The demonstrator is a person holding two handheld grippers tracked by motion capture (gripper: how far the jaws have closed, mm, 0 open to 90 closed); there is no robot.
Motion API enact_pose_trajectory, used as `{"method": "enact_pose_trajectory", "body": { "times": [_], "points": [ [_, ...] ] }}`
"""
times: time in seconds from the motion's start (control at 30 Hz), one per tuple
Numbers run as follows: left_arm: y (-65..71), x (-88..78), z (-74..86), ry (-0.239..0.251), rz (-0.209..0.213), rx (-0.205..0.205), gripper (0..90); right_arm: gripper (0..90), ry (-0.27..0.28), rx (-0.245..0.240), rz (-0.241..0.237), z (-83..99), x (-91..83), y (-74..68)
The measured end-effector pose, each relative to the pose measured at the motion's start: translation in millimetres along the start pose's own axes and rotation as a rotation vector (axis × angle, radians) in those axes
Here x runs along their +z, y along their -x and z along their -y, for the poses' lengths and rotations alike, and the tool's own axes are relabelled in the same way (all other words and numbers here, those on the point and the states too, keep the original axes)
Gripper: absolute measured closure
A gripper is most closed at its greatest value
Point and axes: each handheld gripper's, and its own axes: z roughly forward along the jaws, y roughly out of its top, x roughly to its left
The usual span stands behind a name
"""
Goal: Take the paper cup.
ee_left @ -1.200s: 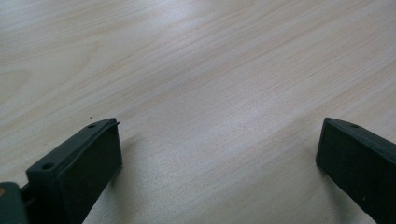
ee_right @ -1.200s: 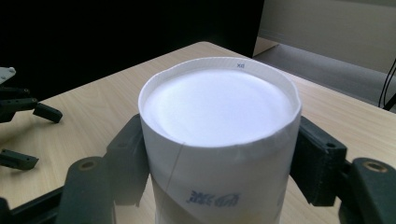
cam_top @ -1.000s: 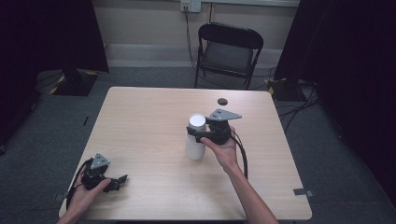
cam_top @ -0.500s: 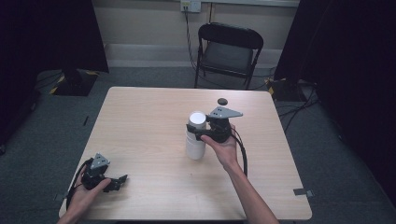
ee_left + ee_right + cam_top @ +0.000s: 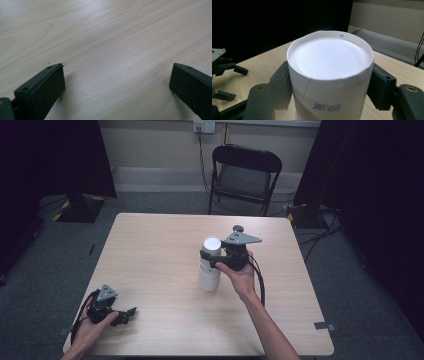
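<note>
Clamping the white cup stack near its top, the right gripper kept it upright mid-table; the left gripper, jaws spread and empty, idled well left of the stack.

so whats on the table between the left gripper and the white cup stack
Nothing: in the high view only bare tabletop separates the left gripper from the white cup stack.

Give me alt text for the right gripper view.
The right gripper clamps its two black jaws on the sides of an upside-down white paper cup stack over a light wood table; the left gripper sits farther off.
</note>
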Motion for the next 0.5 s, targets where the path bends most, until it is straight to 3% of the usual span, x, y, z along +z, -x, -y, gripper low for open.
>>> {"method": "enact_pose_trajectory", "body": {
  "times": [0.5],
  "points": [
    [0.1, 0.0, 0.0, 0.000, -0.001, 0.000, 0.0, 32.2, 0.037, -0.004, 0.002, -15.4, -8.7, -4.0]
  ]
}}
